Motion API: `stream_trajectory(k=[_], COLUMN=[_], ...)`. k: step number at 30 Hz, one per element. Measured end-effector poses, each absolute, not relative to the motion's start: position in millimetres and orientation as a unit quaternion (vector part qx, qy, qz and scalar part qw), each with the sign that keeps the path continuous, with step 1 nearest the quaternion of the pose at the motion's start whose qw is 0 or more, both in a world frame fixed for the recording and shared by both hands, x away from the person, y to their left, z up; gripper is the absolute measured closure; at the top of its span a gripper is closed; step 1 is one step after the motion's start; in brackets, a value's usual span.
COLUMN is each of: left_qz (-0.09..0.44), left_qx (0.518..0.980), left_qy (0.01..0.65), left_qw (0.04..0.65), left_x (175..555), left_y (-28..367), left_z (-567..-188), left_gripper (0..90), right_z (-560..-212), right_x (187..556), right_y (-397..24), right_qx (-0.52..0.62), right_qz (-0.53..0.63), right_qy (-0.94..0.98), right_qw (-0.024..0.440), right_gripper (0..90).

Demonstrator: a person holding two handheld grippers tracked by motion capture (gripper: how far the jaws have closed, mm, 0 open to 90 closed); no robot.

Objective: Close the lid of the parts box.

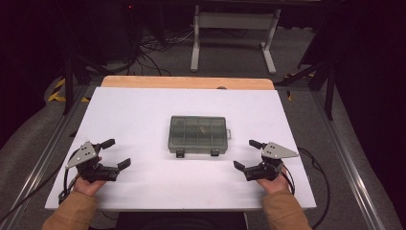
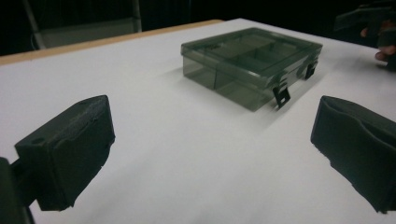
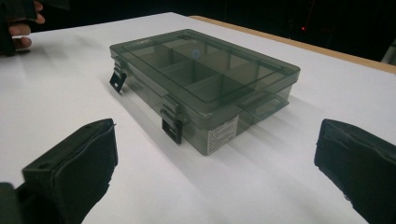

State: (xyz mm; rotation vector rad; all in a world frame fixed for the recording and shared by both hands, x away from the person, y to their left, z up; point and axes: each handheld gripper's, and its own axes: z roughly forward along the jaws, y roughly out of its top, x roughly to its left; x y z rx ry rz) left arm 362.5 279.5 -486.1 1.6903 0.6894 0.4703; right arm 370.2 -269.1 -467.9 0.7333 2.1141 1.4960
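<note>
Both my tools sat wide open and empty, with the box between them.

The box [image 1: 198,135] lay at the middle of the white desk [image 1: 134,110], lid down, its two latches [image 1: 180,153] facing me at 6 o'clock and a small handle tab at its 3 o'clock end. Through the smoky lid I saw dividers and one small item [image 1: 202,129] in a cell; I could not tell what it was. My left tool [image 1: 118,153] rested near the desk's 7 o'clock corner, jaws spread wide, gripping nothing, pointed toward the box. My right tool [image 1: 245,154] rested near 5 o'clock, jaws equally spread, also gripping nothing. Both stood well apart from the box. In the left gripper view the box [image 2: 252,65] lay ahead between my jaws; in the right gripper view the box [image 3: 201,79] did too.
</note>
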Motion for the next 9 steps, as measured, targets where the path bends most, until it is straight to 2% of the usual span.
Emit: stream_trajectory(k=[9], left_qz=[0.202], left_qx=[0.727], left_qy=[0.295], left_qw=[0.586], left_x=[362.4], left_y=[278.4], left_z=[-485.7], left_gripper=[0.4], right_z=[-468.4], right_x=[368.7], right_y=[-266.7], right_qx=[0.262], right_qz=[0.544], right_qy=[0.765], right_qw=[0.224], right_gripper=[0.0])
